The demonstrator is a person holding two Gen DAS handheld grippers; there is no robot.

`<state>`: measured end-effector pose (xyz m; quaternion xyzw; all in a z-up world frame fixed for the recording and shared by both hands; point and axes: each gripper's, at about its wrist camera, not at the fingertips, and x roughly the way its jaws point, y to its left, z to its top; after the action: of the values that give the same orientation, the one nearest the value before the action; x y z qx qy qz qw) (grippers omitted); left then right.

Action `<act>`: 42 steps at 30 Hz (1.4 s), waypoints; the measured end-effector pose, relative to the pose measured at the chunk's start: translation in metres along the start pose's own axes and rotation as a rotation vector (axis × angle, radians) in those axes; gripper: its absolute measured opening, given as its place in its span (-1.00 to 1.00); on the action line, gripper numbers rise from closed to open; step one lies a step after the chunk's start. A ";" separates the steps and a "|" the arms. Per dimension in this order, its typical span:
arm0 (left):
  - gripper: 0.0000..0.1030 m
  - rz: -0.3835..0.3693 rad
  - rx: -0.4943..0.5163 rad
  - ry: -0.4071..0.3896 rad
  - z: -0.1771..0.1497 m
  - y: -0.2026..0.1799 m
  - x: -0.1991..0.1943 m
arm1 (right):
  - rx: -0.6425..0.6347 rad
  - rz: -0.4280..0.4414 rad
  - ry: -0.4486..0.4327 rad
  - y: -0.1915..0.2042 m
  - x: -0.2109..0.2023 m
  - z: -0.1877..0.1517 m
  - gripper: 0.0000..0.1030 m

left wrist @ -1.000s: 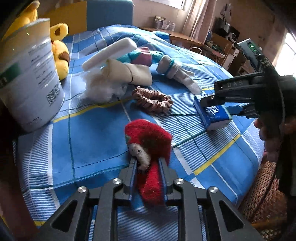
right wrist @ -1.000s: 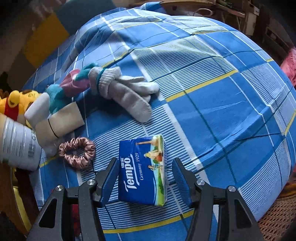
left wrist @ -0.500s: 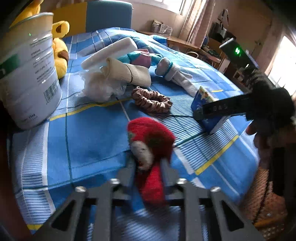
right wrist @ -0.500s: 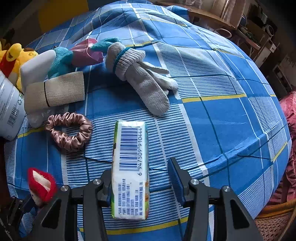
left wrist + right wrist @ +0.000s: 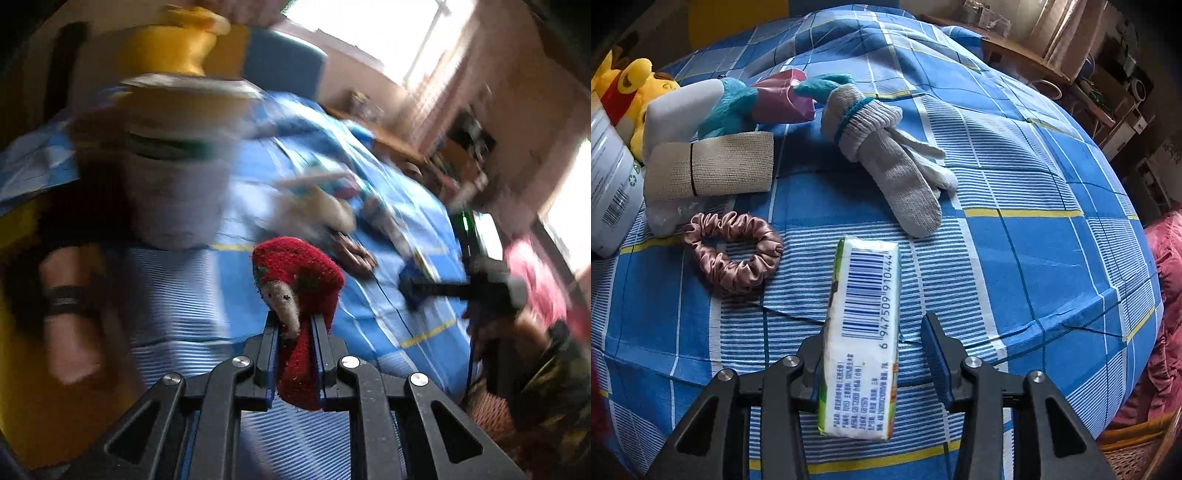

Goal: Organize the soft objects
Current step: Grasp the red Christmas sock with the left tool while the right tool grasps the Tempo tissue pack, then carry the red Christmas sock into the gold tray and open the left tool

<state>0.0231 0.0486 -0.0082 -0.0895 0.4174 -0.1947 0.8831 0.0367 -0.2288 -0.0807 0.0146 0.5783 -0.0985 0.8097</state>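
Observation:
My left gripper (image 5: 294,328) is shut on a red plush toy (image 5: 299,273) with a beige patch and holds it above the blue checked bedcover (image 5: 177,306). This view is blurred. The white canister (image 5: 177,192) stands just ahead to the left. My right gripper (image 5: 875,328) points steeply down and its jaws are closing. Between them a tissue pack (image 5: 864,325) stands on its edge, barcode up. The pack leans on the left finger, and a gap shows before the right finger (image 5: 936,354).
On the bedcover (image 5: 1034,258) lie a pink scrunchie (image 5: 733,254), a grey glove (image 5: 897,177), a beige bandage roll (image 5: 716,166), a teal and pink plush (image 5: 768,99) and a yellow plush (image 5: 635,92). A pink cloth (image 5: 1167,295) and a wicker basket (image 5: 1137,450) sit past the right edge.
My left gripper pinched the red plush and lifted it off the bedcover, swinging towards the canister. The tissue pack tipped from flat onto its edge, and the right jaws narrowed around it.

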 end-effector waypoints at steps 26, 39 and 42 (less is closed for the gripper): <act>-0.15 0.382 -0.441 -0.047 0.058 0.251 -0.014 | -0.106 -0.050 -0.038 0.032 -0.008 -0.011 -0.48; 0.58 0.470 -0.290 -0.099 0.025 0.188 -0.053 | -0.097 -0.046 -0.037 0.028 -0.005 -0.008 -0.47; 0.67 0.462 -0.262 -0.102 0.009 0.168 -0.058 | -0.101 -0.053 -0.041 0.031 -0.006 -0.010 -0.48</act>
<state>0.0424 0.2257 -0.0157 -0.1149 0.4033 0.0725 0.9049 0.0308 -0.1963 -0.0811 -0.0436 0.5661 -0.0908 0.8181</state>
